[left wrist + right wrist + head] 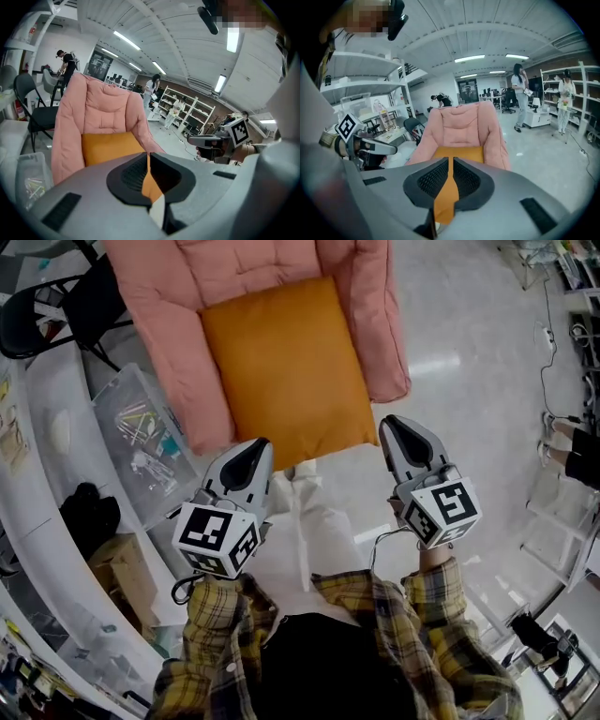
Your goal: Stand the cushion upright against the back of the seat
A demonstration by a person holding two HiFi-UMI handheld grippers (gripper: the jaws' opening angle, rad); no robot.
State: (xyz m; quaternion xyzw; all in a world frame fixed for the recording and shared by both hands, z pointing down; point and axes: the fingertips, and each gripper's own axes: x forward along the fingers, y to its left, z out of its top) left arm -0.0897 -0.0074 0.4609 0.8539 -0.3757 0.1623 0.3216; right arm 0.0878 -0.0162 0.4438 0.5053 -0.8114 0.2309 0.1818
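From the head view, the orange cushion (286, 367) lies flat on the pink seat (159, 306), at the upper centre of the frame. The left tool (253, 451) and the right tool (398, 427) are near its lower edge, both fully closed and holding nothing. Only the gripper views show the seat's upright back behind the cushion, and also people (519, 96) and shelves (581, 93) further in the room.

No readable text, label or number showed anywhere; the cubes (217, 538) bore only square marker patterns.
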